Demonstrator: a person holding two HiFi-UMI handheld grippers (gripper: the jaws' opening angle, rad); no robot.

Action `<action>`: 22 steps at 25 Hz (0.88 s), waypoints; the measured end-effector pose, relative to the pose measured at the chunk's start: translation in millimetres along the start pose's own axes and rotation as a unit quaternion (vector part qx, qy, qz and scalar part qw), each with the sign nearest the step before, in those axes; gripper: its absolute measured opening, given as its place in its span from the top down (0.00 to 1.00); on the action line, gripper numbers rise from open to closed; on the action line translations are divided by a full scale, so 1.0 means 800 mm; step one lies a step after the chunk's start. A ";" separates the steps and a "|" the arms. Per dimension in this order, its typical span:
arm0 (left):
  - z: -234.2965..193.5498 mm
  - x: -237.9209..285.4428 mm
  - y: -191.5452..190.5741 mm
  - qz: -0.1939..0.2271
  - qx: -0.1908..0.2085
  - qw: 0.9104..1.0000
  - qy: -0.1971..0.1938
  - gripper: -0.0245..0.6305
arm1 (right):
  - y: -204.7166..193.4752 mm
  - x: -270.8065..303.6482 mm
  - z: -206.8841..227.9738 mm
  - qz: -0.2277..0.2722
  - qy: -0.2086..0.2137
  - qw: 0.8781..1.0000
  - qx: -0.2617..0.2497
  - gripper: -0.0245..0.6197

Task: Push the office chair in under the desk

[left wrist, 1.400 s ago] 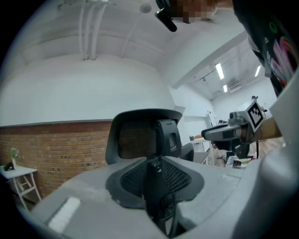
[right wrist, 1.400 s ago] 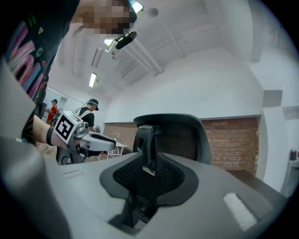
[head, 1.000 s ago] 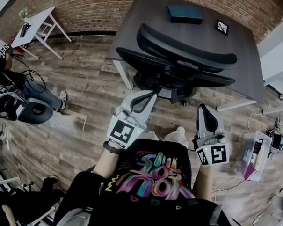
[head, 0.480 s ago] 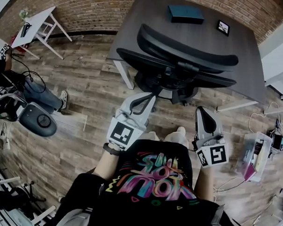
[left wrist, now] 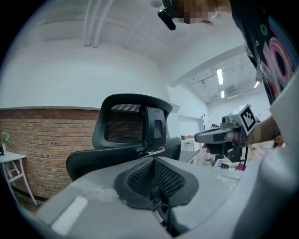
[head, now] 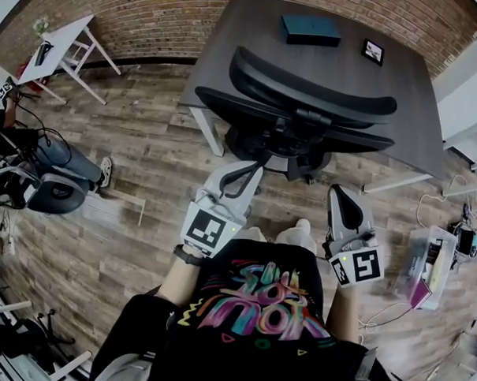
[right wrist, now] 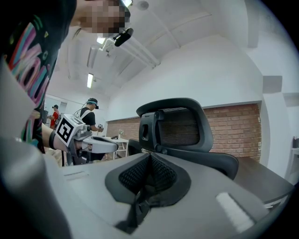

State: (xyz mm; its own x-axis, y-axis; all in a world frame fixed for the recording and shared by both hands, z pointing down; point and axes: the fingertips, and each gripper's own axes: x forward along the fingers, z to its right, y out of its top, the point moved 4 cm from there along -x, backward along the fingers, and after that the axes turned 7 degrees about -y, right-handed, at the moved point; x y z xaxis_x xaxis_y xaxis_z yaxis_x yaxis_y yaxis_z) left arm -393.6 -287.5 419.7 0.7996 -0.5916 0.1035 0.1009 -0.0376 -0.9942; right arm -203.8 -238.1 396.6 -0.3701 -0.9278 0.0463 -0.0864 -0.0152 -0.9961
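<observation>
The left tongs (head: 254,169) and right tongs (head: 339,192) are both clenched on nothing, and each points at the office chair (head: 305,110) just ahead. The chair's backrest faces the person and its seat is partly under the counter (head: 409,83). The lettering on the person's shirt (head: 257,301) cannot be read. A white counter leg (head: 206,129) stands just beside the chair, and wooden floor (head: 145,158) lies open to its left.

Left gripper (head: 253,167) held low ahead of the torso (head: 257,305), angled forward and slightly right, jaws closed together, nothing between them. Right gripper (head: 339,191) alongside, well apart from it, pointing straight forward, jaws also pressed together and empty. Both forearms (head: 174,276) bare; dark band on left wrist (head: 186,253).
</observation>
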 end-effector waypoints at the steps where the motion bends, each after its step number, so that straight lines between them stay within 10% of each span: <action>1: 0.000 0.000 0.000 0.001 0.000 1.000 0.000 0.96 | 0.000 -0.001 0.000 0.001 -0.002 1.000 0.000 0.96; 22: -0.001 0.004 -0.006 -0.006 -0.001 1.000 -0.001 0.96 | -0.002 -0.004 -0.002 0.008 0.012 1.000 0.005 0.97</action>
State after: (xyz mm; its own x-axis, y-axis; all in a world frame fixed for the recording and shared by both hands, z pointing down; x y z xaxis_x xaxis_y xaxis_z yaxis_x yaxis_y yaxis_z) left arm -391.7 -289.9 424.5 0.7996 -0.5891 0.1164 0.1101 -0.0467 -0.9928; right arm -203.8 -234.6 398.5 -0.3932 -0.9189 0.0312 -0.0700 -0.0040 -0.9975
